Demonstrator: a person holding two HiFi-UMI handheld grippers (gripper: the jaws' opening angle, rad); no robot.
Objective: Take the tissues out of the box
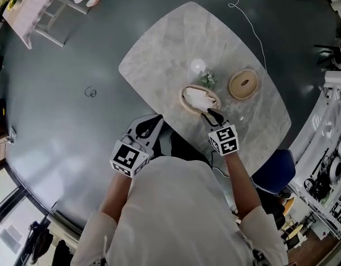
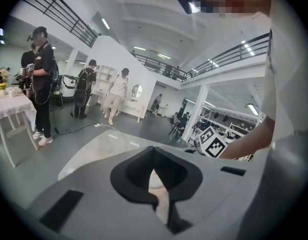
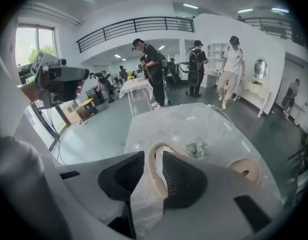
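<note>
Right gripper (image 3: 153, 156): fingers held apart, astride the box (image 1: 182, 97) rim.
Left gripper (image 2: 153, 148): fingers closed, empty, at the surface's (image 1: 176, 37) near-left edge.
Box: set by the near edge.

No word, number or brand name can be read in any view. The only printed signs are black-and-white square markers. They stand on the faces of the white plastic cube (image 1: 128, 158) on the left gripper (image 1: 150, 124), and on the second white plastic cube (image 1: 224, 139) on the right gripper (image 1: 209, 114). They are patterns of black blocks only, with no letters and no digits. In the left gripper view, the second cube (image 2: 212, 143) shows two faces with such patterns.
</note>
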